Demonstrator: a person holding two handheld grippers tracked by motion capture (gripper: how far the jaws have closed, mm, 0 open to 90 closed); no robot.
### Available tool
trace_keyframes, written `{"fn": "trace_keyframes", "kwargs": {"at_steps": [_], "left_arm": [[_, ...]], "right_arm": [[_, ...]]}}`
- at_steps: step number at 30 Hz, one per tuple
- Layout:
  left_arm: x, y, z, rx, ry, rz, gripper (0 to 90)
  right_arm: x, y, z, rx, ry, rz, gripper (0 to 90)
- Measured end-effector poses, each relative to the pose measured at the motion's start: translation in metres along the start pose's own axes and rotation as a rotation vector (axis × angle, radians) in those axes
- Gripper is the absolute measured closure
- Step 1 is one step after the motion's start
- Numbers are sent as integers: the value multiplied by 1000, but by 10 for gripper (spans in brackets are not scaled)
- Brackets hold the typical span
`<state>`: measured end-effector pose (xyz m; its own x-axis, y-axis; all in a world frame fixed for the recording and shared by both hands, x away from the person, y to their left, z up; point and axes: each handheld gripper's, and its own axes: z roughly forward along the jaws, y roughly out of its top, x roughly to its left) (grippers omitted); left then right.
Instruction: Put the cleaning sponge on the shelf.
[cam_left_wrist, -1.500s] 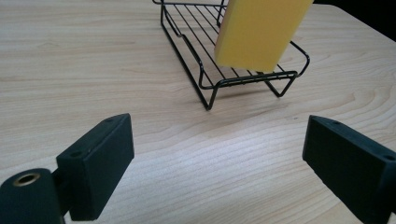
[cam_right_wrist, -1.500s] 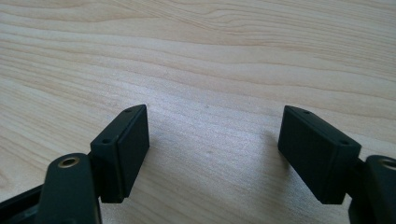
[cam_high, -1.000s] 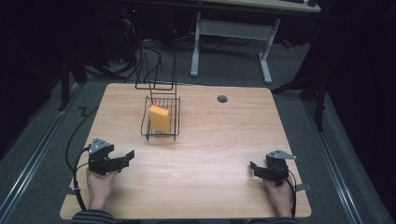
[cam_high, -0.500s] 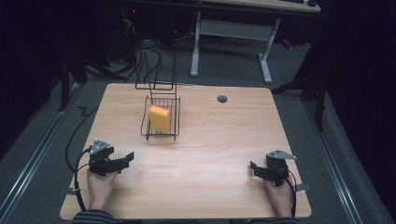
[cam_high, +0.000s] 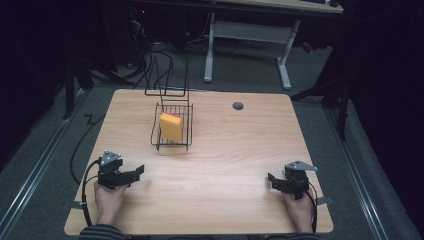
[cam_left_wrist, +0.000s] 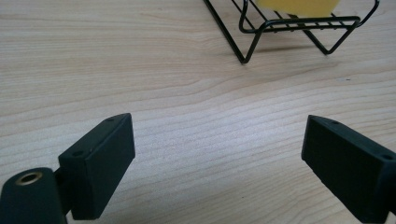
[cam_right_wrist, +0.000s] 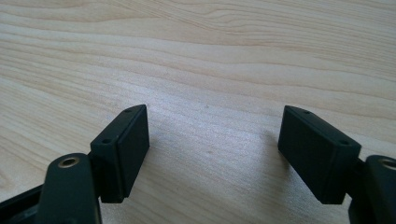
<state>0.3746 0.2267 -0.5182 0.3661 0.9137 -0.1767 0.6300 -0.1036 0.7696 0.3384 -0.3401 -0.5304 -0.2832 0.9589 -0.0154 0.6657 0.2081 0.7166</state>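
A yellow sponge leans inside a black wire basket on the far left-centre of the wooden table. My left gripper rests low at the near left, held by a hand, jaws open and empty, pointing right. In the left gripper view the basket's foot and the sponge's lower edge lie ahead of the gripper. My right gripper sits at the near right, open, with bare wood between its jaws.
A second black wire rack stands at the table's far edge behind the basket. A round grey cable hole is at the far centre. Desk legs and cables fill the dark floor beyond.
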Motion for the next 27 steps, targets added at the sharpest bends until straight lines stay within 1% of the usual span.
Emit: {"fn": "trace_keyframes", "kwargs": {"at_steps": [7, 12, 18, 22, 27], "left_arm": [[1, -1, 4, 16, 22, 7, 107], [0, -2, 9, 43, 47, 21, 112], [0, -4, 13, 61, 74, 34, 118], [1, -5, 17, 81, 84, 31, 120], [-2, -6, 21, 94, 119, 65, 121]], "right_arm": [[0, 0, 0, 0, 0, 1, 251], [0, 0, 0, -1, 0, -2, 251], [0, 0, 0, -1, 0, 0, 252], [0, 0, 0, 0, 0, 0, 251], [0, 0, 0, -2, 3, -6, 252]]}}
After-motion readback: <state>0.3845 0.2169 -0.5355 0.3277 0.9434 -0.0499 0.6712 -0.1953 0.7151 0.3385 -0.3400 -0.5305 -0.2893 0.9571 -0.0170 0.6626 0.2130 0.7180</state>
